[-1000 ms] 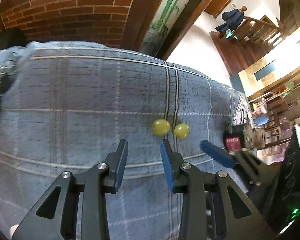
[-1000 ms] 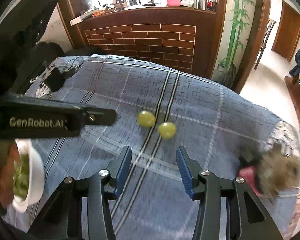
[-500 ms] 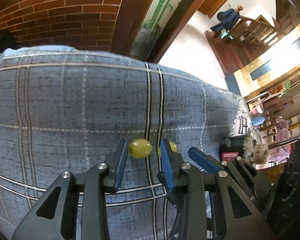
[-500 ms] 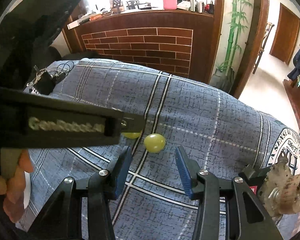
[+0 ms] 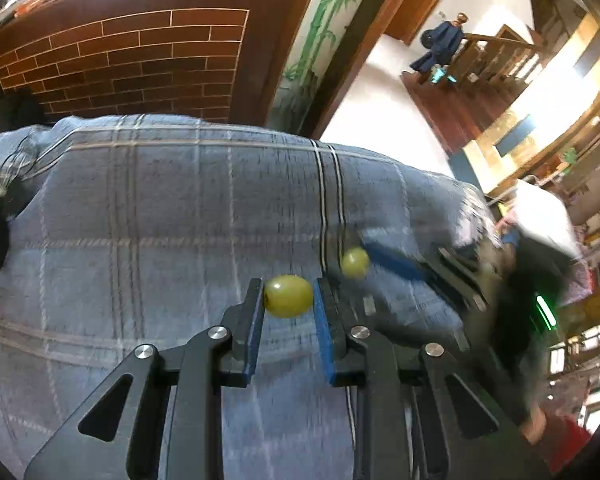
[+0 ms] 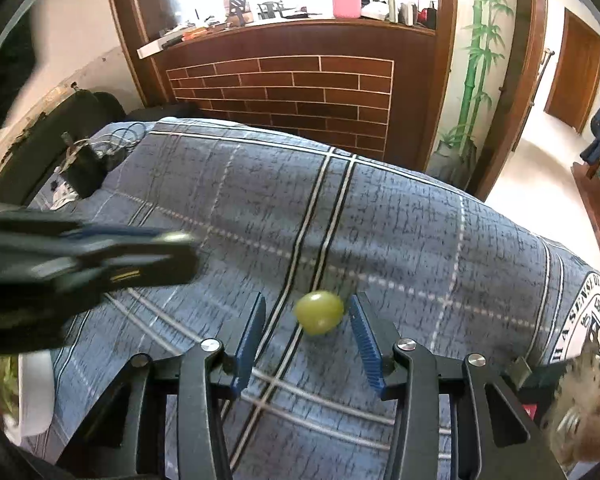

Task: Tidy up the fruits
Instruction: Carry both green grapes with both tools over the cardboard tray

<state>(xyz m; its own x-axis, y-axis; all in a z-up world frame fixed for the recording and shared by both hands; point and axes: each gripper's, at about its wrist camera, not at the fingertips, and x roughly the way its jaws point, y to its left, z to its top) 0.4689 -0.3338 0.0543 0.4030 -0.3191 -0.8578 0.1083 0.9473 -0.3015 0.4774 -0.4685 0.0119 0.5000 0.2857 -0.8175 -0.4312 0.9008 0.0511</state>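
Grape one (image 5: 288,295) sits clamped between the blue pads of the left gripper (image 5: 288,300), whose jaws have just been closing; both pads press its sides, and it appears lifted off the cloth (image 5: 160,220). Grape two (image 6: 319,312) lies on the blue plaid cloth, between the fingers of the right gripper (image 6: 306,320). Those jaws have also just been closing, yet a clear gap shows on the left of the fruit, while the right pad (image 6: 362,336) is just beside it; whether that pad touches cannot be told. So the right gripper grasps nothing. In the left wrist view the same second grape lies just past the left gripper's right finger, close to a double dark stripe. A white bowl (image 6: 34,392) shows at the lower left edge of the right wrist view, blurred.
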